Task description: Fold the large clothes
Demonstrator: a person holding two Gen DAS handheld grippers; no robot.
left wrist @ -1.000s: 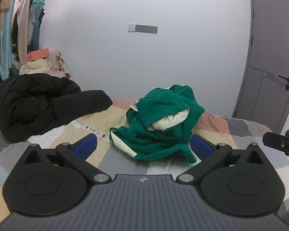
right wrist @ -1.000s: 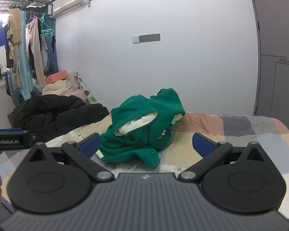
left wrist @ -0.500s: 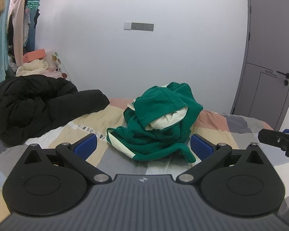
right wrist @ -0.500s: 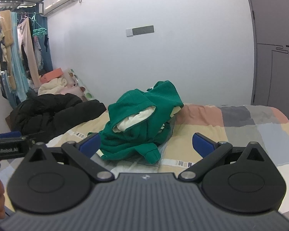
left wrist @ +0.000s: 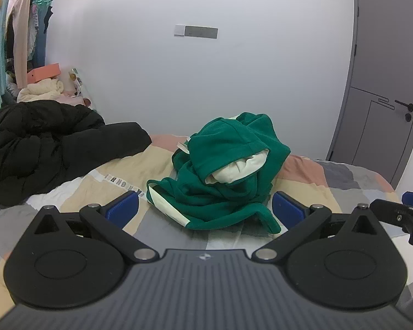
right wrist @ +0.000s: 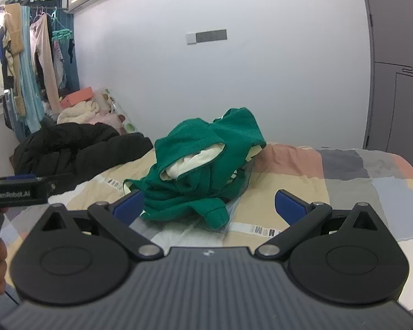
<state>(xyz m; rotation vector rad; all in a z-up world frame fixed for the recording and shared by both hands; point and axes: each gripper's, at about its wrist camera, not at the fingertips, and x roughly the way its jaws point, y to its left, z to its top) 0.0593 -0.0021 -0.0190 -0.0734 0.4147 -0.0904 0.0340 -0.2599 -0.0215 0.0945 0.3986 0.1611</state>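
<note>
A crumpled green hoodie (left wrist: 223, 176) with cream lining lies heaped in the middle of the bed; it also shows in the right wrist view (right wrist: 201, 165). My left gripper (left wrist: 205, 206) is open and empty, just short of the hoodie's near edge. My right gripper (right wrist: 210, 206) is open and empty, its fingers either side of a green cuff (right wrist: 216, 216). The right gripper's tip (left wrist: 399, 214) shows at the right edge of the left wrist view. The left gripper's body (right wrist: 16, 189) shows at the left of the right wrist view.
A black puffer jacket (left wrist: 41, 148) lies piled at the bed's left. The bed has a patchwork cover (left wrist: 344, 176). Hanging clothes (right wrist: 27, 68) and a pile of items fill the left corner. A grey door (left wrist: 385, 82) stands at the right, a white wall behind.
Both grippers have edged forward and lower toward the green hoodie, which now looks slightly larger. Both jaws stay open. The hoodie has not moved.
</note>
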